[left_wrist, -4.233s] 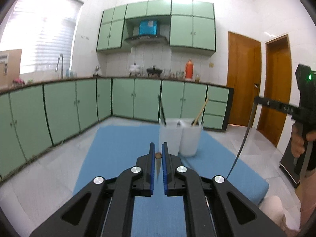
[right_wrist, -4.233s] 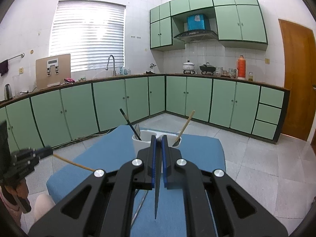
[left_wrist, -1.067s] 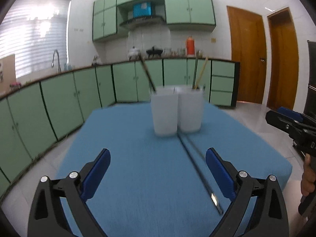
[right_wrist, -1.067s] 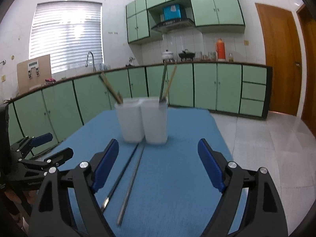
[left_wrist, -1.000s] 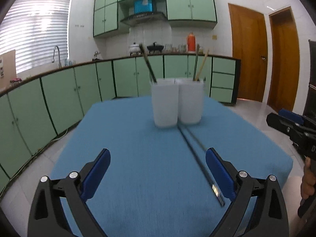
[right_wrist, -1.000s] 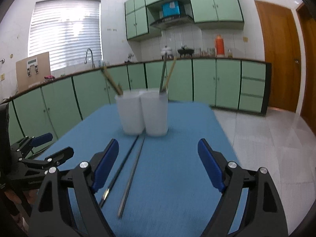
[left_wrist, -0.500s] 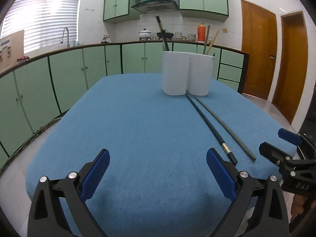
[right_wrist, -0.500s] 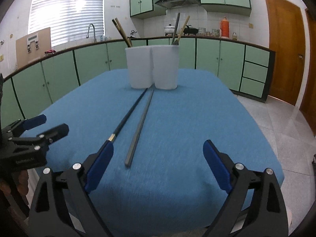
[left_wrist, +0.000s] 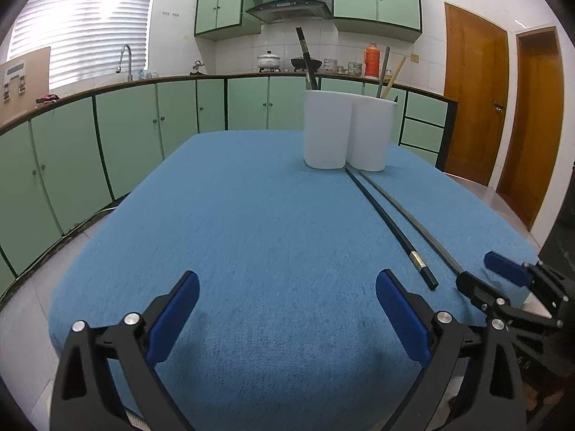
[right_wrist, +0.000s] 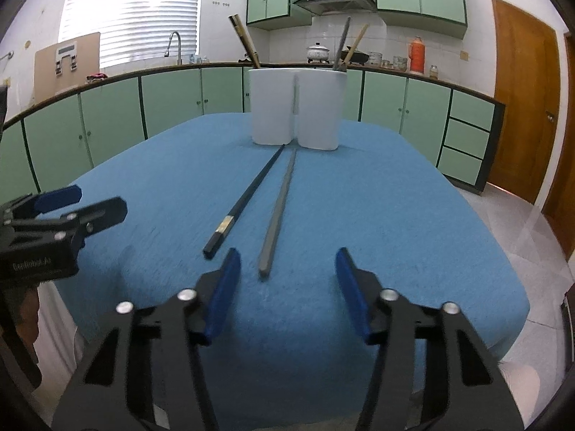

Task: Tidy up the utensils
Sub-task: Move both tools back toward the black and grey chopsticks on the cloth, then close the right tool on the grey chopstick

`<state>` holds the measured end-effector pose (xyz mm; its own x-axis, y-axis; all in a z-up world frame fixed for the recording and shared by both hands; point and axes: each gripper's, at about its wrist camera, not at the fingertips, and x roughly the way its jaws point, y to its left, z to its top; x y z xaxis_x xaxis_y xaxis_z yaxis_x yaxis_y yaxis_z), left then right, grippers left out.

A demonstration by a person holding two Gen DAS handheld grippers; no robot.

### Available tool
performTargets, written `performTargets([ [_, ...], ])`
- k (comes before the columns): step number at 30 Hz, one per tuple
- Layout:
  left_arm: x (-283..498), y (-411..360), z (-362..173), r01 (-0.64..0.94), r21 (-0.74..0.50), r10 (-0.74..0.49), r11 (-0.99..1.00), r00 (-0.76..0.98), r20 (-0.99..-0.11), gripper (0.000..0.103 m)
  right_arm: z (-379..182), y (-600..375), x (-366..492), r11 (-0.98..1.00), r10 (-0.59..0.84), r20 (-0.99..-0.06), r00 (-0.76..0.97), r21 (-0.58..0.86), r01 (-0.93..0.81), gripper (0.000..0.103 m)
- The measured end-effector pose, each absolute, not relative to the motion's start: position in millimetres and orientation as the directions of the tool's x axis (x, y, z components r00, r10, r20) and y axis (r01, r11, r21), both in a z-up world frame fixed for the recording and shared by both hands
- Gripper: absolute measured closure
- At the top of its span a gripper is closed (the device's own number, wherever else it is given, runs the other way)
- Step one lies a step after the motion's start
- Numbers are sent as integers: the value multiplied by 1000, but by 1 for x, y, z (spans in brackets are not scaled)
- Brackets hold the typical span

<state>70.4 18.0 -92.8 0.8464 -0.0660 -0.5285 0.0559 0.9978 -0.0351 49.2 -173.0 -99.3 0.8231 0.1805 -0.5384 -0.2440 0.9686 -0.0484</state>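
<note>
Our left hand-held gripper (left_wrist: 285, 301) hangs low, jaws wide apart and empty, over the blue counter (left_wrist: 251, 222), while in the right view our right hand-held gripper (right_wrist: 285, 273), jaws just narrowed yet pinching nothing, now faces the grey chopstick (right_wrist: 278, 212) beside the black chopstick (right_wrist: 248, 203), so we judge a pickup next.

Both wrist cameras sit low at the near edge of the blue tabletop (left_wrist: 251, 233), looking forward and slightly down along their own fingers toward the kitchen cabinets. The left view stands left of the right one. They share the white twin holder (left_wrist: 345, 133), two loose chopsticks (right_wrist: 248, 204) and the far counter.
</note>
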Motion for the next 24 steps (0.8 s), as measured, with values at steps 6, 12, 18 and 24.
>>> performTargets([
  [6, 70, 18, -93, 57, -39, -69, 998, 846, -529, 7, -104, -165, 46, 963, 193, -519, 833, -61, -261, 83],
  [12, 68, 15, -92, 67, -43, -79, 997, 846, -527, 7, -104, -167, 44, 965, 184, -504, 844, -68, -251, 98],
  [18, 66, 2, -92, 94, -48, -105, 994, 849, -518, 7, -99, -183, 41, 977, 151, -482, 863, -57, -203, 98],
  [24, 69, -24, -94, 153, -67, -165, 986, 834, -527, 11, -96, -207, 32, 988, 112, -470, 876, -43, -149, 98],
])
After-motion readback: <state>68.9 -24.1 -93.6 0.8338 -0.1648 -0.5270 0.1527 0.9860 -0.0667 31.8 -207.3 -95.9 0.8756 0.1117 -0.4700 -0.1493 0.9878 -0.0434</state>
